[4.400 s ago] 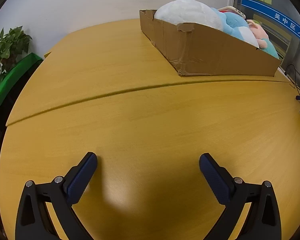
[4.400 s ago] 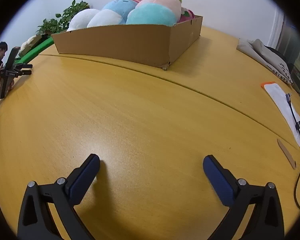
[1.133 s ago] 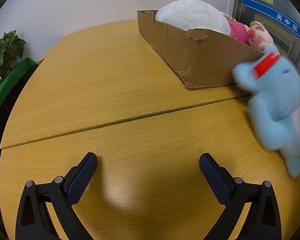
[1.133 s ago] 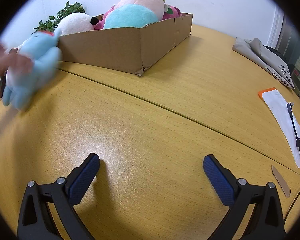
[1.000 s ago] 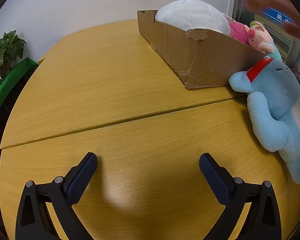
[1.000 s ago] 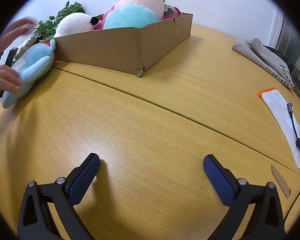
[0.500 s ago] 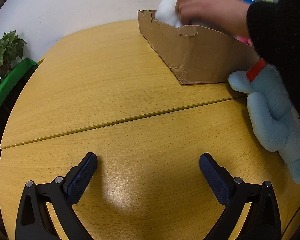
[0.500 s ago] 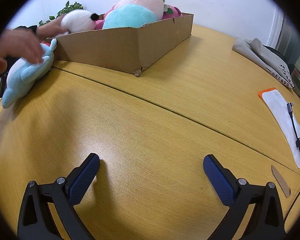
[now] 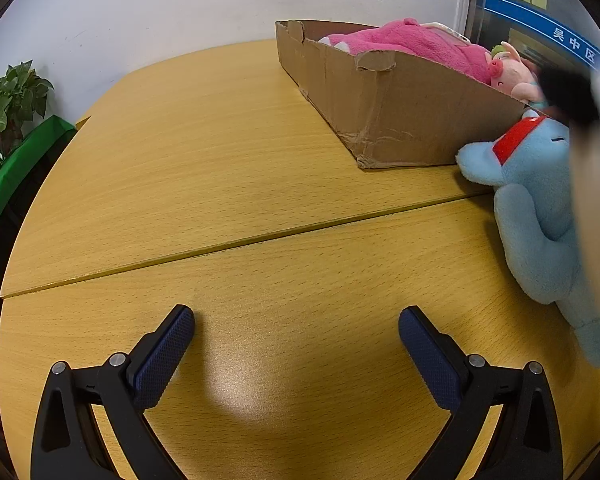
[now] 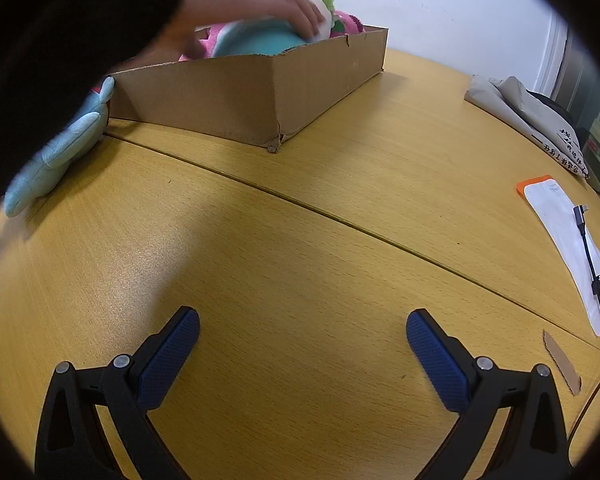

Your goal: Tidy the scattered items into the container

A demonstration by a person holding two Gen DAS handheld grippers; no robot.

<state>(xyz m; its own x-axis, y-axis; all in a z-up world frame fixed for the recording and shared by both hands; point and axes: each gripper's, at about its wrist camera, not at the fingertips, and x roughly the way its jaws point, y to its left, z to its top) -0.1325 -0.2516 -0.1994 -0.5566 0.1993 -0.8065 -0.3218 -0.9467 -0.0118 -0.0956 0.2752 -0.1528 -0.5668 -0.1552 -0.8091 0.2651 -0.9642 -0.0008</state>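
**Blue plush out on the desk, both grippers idle**

Nearest to me, my left gripper [image 9: 296,344] hangs just above the desk [image 9: 228,168] with its blue pads spread wide and nothing between them; my right gripper [image 10: 302,346] is the same, splayed and empty over bare wood

Further out, the light-blue plush toy [image 9: 540,216] lies on its side on the desk, its head with the red band touching the near corner of the cardboard box [image 9: 412,120]. I judge it light, soft and squashy: it will give under the pads rather than slip, and nothing in it looks breakable. A limb would stretch and let the body dangle, so I would pinch across the thick middle of the torso, where there is enough stuffing to bunch up

Beyond that, the box holds a pink plush [image 9: 404,44] and a teal one [image 10: 260,40], piled above the rim. A person's hand [image 10: 276,8] in a dark sleeve [image 10: 60,40] reaches over them, so I would wait for it to clear
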